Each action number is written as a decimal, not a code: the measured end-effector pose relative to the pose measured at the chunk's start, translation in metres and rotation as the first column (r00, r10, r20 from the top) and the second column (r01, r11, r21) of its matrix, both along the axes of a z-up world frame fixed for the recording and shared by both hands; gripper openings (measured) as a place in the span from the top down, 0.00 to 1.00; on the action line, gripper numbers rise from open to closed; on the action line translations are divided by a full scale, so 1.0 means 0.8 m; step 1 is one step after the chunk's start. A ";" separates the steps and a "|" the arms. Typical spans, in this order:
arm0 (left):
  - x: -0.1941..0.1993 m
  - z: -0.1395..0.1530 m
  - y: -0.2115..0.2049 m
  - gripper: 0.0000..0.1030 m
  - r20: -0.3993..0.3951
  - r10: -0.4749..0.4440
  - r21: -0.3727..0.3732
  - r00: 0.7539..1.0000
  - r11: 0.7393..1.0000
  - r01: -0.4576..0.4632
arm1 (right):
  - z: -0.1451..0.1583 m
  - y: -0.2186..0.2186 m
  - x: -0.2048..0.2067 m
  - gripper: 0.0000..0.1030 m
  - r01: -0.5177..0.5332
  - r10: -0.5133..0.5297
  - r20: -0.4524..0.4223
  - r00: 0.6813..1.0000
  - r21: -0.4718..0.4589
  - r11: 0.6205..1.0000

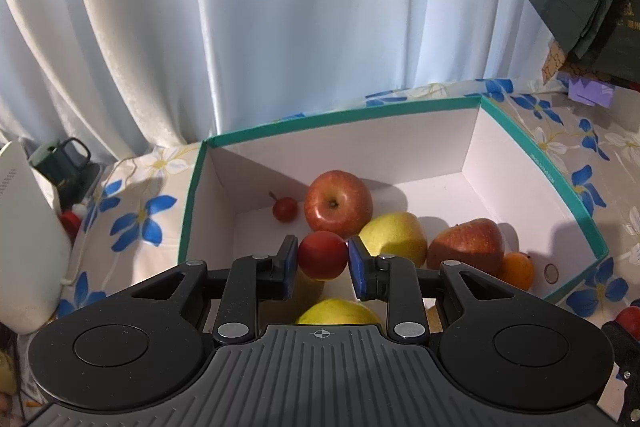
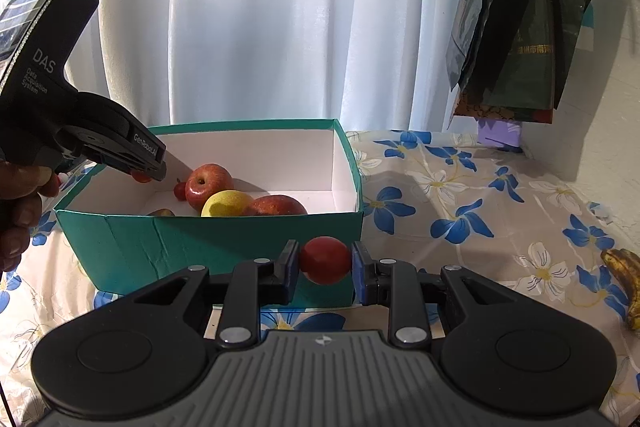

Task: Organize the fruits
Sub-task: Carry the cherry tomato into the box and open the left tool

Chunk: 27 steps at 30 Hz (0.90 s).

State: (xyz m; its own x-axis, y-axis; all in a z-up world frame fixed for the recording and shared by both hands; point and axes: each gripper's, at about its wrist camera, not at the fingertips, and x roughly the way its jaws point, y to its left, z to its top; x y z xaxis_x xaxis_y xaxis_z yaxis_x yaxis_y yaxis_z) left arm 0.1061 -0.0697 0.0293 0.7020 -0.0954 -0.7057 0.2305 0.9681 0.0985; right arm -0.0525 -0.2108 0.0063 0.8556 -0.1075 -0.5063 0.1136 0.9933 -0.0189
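Note:
A teal box [image 1: 576,187] with a white inside holds two red apples [image 1: 338,205], a yellow-green apple [image 1: 396,237], a small orange fruit [image 1: 518,269] and a cherry-sized red fruit [image 1: 285,209]. My left gripper [image 1: 323,261] hangs above the box's near left part, shut on a small round red fruit [image 1: 323,255]. In the right wrist view my right gripper [image 2: 325,263] sits in front of the teal box [image 2: 208,239], outside it, shut on another small round red fruit [image 2: 325,259]. The left gripper [image 2: 140,175] shows there over the box's left rim, held by a hand [image 2: 20,203].
The box stands on a floral tablecloth [image 2: 460,211] before white curtains. A spotted banana [image 2: 626,283] lies at the right edge. Dark bags [image 2: 520,27] hang at the upper right. A white object [image 1: 24,239] and a dark green mug [image 1: 68,155] stand left of the box.

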 end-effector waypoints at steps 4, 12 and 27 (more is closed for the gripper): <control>0.006 -0.006 -0.003 0.71 0.001 -0.002 0.004 1.000 1.000 0.002 | 0.002 -0.002 0.001 0.74 0.010 -0.010 0.003 1.000 -0.001 1.000; 0.021 -0.025 -0.012 0.70 -0.006 -0.012 0.026 1.000 1.000 0.012 | 0.003 -0.002 0.002 0.74 0.020 -0.020 -0.001 1.000 -0.005 1.000; 0.048 -0.067 -0.011 0.67 -0.091 -0.003 0.045 0.996 0.999 0.007 | 0.007 -0.003 0.000 0.74 0.040 -0.040 0.000 0.999 -0.011 0.999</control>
State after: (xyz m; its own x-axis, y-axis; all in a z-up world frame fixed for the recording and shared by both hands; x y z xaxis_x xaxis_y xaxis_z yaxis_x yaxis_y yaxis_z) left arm 0.1441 -0.0789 -0.0241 0.6342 -0.0657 -0.7703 0.2456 0.9619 0.1201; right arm -0.0527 -0.2130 0.0119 0.8506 -0.1474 -0.5048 0.1535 0.9877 -0.0296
